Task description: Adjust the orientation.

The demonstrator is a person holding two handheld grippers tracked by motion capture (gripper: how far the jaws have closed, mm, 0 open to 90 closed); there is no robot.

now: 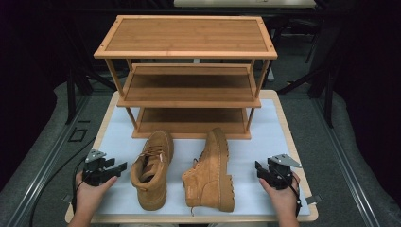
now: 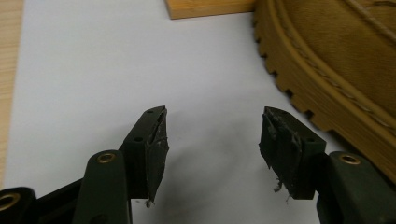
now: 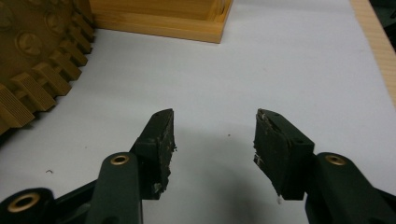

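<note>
Two tan lace-up boots lie on the white mat (image 1: 265, 137). The left boot (image 1: 151, 170) stands upright, and the right boot (image 1: 210, 172) lies on its side with its lugged sole turned to the right. My left gripper (image 1: 120, 167) rests just left of the upright boot, held by a hand. Its jaws are open and empty (image 2: 212, 126), with the boot's sole edge (image 2: 327, 88) close on their right. My right gripper (image 1: 259, 168) sits right of the fallen boot, open and empty (image 3: 215, 123), with the boot's sole (image 3: 37, 60) to its left.
A three-tier bamboo shoe rack (image 1: 187, 52) stands at the back of the mat, all shelves bare. Its base corner (image 2: 210, 7) is ahead of the left gripper, and its base (image 3: 159, 21) ahead of the right. The wooden table edge (image 1: 293, 137) borders the mat.
</note>
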